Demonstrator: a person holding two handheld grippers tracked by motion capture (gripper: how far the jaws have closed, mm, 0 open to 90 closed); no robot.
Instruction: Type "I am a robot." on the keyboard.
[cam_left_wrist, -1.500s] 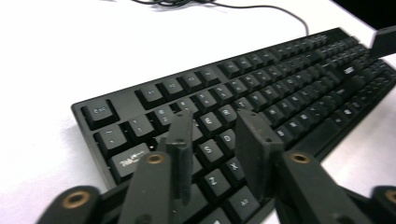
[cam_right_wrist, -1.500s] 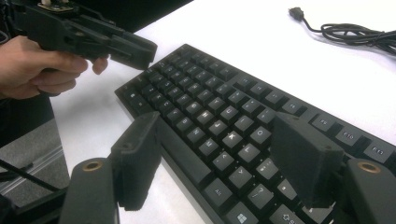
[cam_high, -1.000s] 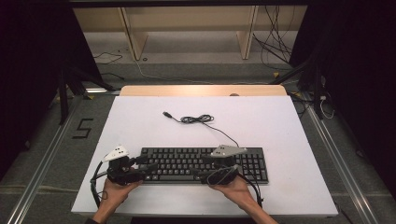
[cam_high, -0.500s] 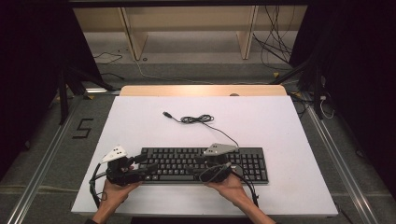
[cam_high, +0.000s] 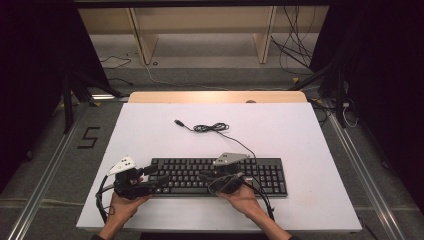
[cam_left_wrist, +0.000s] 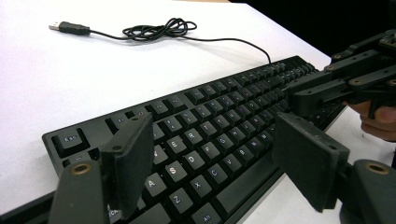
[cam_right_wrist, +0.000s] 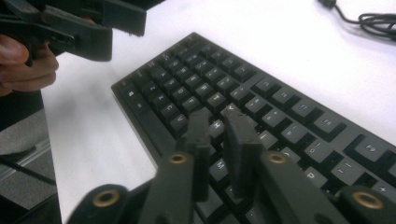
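Black plastic keyboard (cam_high: 220, 176) lies flat on the white counter (cam_high: 300, 135), directly under both sets of fingers. The left gripper (cam_left_wrist: 219, 172) holds its flat, matte fingers (cam_left_wrist: 128, 161) spread wide above the lower-left keys, nothing between them. The right gripper (cam_right_wrist: 219, 140) has just been closing; its fingers stand nearly together, empty, over the middle rows. To press one key cleanly, lower those narrow tips straight down, probably keeping off neighbouring keycaps. The thin cable (cam_high: 212, 128) coils beyond the fingers.

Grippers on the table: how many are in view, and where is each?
2. The left gripper sits at the keyboard's left end, jaws wide apart. The right gripper is over the keyboard's middle, jaws just closed nearly together, nothing between them.
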